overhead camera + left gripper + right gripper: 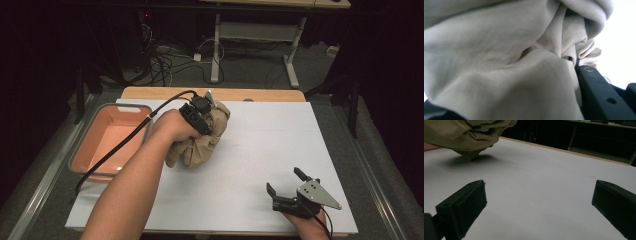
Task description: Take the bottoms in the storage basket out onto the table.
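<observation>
A crumpled beige cloth [194, 150] is bunched at the back left of the white table [260, 145], beside the bin. My left gripper [206, 126] is buried in its top and shut on it. In the left gripper view the cloth [499, 62] presses right up against the camera, with one black jaw showing at the right. Seen from the right gripper view, the cloth [469, 132] hangs with its lower end at or just above the table, over its shadow. My right gripper [285, 180] rests near the front right edge, open, with bare table between its jaws [539, 195].
A salmon-coloured bin with a grey rim [87, 135] stands at the table's left side, close to the cloth. The left gripper's cable trails over the bin. Beyond the table's far edge there are floor cables and desk legs [216, 50].
</observation>
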The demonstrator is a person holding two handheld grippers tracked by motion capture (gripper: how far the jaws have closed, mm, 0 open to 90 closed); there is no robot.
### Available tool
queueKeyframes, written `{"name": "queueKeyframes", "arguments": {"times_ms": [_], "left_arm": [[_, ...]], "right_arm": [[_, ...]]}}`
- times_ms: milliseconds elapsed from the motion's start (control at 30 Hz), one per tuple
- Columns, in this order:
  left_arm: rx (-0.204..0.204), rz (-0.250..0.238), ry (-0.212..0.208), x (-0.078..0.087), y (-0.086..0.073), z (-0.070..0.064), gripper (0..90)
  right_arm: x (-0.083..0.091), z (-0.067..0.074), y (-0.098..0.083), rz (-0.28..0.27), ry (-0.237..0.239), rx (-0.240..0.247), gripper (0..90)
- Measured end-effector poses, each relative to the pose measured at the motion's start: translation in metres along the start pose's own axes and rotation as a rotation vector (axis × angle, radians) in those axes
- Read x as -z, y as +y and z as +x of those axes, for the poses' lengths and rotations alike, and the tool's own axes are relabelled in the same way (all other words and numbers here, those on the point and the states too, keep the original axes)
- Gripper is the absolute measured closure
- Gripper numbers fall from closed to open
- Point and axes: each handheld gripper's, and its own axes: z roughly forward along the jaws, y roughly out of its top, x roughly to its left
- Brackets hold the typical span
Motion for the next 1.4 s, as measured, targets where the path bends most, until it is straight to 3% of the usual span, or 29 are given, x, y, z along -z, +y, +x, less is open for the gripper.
{"name": "queueKeyframes", "arguments": {"times_ms": [267,567,767,900,1067,1200,1400], "left_arm": [[0.010,-0.065,0.009,-0.035,-0.009,0.004,57.2],[-0.017,-0.144,0.041,-0.057,-0.018,0.006,55.7],[0.030,-0.229,0.026,-0.071,-0.026,0.009,52.2],[0.034,-0.289,0.019,-0.078,-0.031,0.010,47.7],[0.067,-0.362,0.012,-0.087,-0.037,0.012,35.0],[0.056,-0.395,0.030,-0.091,-0.039,0.010,30.7],[0.055,-0.419,0.027,-0.094,-0.040,0.009,22.3]], "right_arm": [[-0.002,0.001,0.000,0.003,0.002,0.003,0.4],[-0.003,0.002,-0.001,0.008,0.011,0.008,0.4],[-0.004,0.003,-0.001,0.006,0.013,0.008,0.4],[-0.004,0.003,-0.002,0.006,0.017,0.011,0.4],[-0.004,0.003,-0.002,0.008,0.018,0.010,0.4],[-0.003,0.003,-0.002,0.008,0.018,0.009,0.4],[-0.005,0.004,-0.003,0.012,0.021,0.015,0.4]]}}
